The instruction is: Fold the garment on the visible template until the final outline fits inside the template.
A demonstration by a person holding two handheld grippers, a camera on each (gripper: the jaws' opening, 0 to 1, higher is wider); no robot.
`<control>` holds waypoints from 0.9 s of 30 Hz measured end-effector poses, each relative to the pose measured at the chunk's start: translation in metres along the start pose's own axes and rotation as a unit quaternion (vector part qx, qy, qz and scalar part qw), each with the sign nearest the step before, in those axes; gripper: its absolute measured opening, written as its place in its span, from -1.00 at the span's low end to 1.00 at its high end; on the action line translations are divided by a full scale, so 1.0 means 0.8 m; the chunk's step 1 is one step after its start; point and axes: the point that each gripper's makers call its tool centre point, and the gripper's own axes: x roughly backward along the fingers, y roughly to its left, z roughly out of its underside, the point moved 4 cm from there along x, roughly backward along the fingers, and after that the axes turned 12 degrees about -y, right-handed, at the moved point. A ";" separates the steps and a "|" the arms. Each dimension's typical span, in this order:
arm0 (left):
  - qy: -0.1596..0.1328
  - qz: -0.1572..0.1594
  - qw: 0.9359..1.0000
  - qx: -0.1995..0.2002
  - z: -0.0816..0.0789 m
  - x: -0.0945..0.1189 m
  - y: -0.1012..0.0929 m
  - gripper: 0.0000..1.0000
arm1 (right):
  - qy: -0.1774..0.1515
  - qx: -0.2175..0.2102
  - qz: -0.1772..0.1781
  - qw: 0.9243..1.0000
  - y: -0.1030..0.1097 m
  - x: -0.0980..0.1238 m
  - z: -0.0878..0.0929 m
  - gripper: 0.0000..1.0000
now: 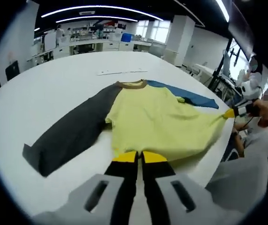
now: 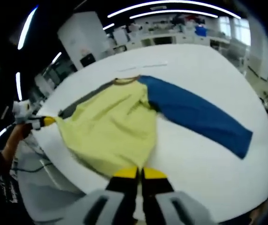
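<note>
Yellow garment (image 1: 157, 119) hem clamped in both grippers' jaws; no writing legible.

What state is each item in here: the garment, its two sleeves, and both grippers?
Yellow long-sleeved shirt with brown collar: lying flat on the white table, unfolded, hem pinched at both corners.
Dark grey sleeve: stretched out straight, flat.
Blue sleeve: stretched out straight, flat.
Left gripper: shut on the shirt's hem.
Right gripper: shut on the shirt's hem.

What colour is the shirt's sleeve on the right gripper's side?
Blue sleeve, clearest in the right gripper view.
</note>
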 end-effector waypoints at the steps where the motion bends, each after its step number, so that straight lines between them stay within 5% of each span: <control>1: 0.005 0.003 1.000 -0.007 -0.002 -0.007 -0.002 -1.00 | 0.001 0.001 0.002 1.000 -0.001 -0.001 0.003 -1.00; 13: 0.027 0.029 0.997 -0.066 -0.011 -0.078 -0.002 -1.00 | 0.005 -0.023 0.022 0.999 -0.010 -0.003 0.019 -1.00; 27: 0.057 0.028 0.990 -0.126 0.017 -0.123 0.013 -1.00 | 0.022 -0.031 0.043 0.998 -0.014 -0.011 0.044 -1.00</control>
